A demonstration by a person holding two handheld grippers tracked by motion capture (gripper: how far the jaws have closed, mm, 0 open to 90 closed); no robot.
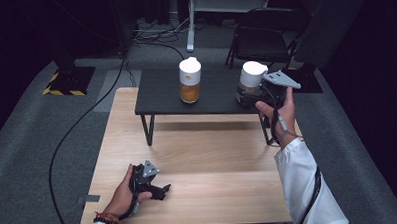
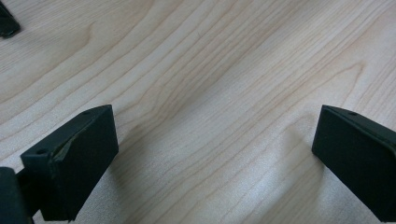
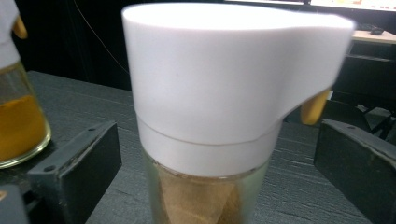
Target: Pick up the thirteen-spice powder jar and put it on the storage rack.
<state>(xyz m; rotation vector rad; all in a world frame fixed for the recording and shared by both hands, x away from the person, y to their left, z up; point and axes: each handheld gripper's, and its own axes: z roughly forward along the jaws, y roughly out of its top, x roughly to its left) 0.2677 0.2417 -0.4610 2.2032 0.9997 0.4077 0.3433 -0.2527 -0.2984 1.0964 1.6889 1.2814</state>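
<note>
The right tongs [image 3: 215, 163] are seen spread wide around a white-lidded glass jar [image 3: 219, 116] of brown powder, which stands upright on the dark raised shelf [image 1: 161, 96], well apart from a second, orange-filled jar [image 1: 190, 80]; the pads stand clear of the glass, so nothing is gripped. The step is judged to be a release or a pre-grasp at the jar. The left tongs [image 2: 210, 158] are held open and empty over the wooden surface [image 2: 196, 70]; next, the right tongs must be closed squarely or drawn straight back without tipping the jar.

White sleeve [image 1: 309, 188], beaded bracelet [image 1: 106, 219], black jaws, grey plates.
</note>
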